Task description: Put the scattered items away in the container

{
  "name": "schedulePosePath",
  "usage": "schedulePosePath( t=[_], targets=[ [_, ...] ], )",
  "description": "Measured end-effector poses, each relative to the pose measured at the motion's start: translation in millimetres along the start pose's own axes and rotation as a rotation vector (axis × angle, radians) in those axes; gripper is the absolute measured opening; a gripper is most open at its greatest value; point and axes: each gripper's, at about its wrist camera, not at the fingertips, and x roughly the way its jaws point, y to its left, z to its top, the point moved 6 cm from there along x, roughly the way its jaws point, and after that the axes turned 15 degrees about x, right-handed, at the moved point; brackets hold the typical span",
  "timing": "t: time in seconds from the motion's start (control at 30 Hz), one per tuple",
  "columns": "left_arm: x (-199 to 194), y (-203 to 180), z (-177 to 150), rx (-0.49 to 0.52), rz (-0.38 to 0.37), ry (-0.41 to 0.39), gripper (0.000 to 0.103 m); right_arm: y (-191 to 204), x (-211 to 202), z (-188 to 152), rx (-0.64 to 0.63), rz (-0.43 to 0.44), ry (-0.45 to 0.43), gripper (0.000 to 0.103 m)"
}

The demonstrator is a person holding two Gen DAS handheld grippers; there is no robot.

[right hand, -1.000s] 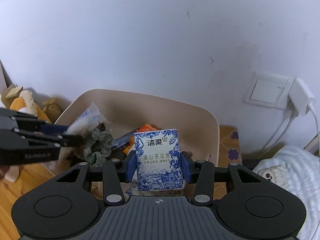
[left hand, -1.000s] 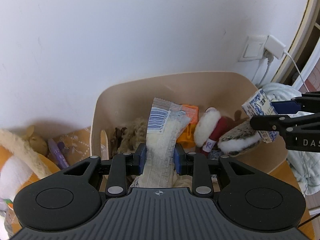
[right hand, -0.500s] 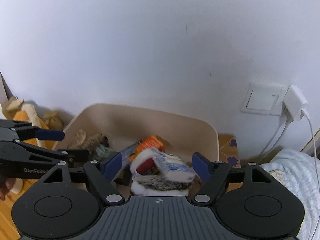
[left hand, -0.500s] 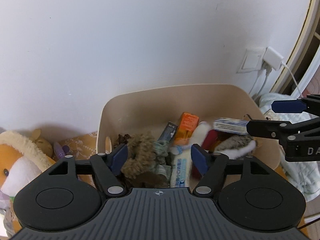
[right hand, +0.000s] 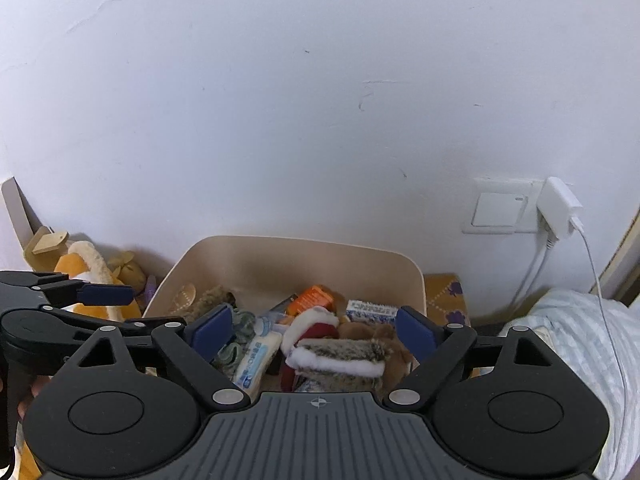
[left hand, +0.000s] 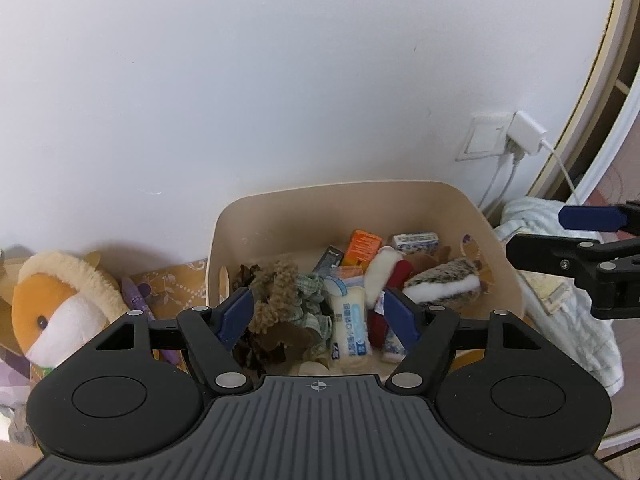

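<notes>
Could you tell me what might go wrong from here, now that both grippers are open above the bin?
1. The beige bin looks heaped; the furry grey-and-white toy lies on top and might slide when more is added.
2. The left gripper and the right gripper hover close together and could collide.
3. The charger cable hangs near the right gripper and could snag.

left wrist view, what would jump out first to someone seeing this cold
A beige plastic tub against the white wall, heaped with small items, a bright orange carton at the back and a white wet-wipes packet in front. The open left gripper hovers before it. An orange and white plush toy sits outside at far left.
</notes>
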Motion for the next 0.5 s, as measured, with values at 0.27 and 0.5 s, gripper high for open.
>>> schedulePosePath(
  t=[0.27, 0.5],
  targets=[
    [-53, 0, -2, -0.015, 0.014, -0.043, 0.073, 11, -43, -9, 0.007, -0.015, -0.035, 0.091],
    [-99, -13, -14, 0.047, 0.028, -0.099, 0.073, 26, -89, -24, 0.006, -0.009, -0.078, 0.101]
  ],
)
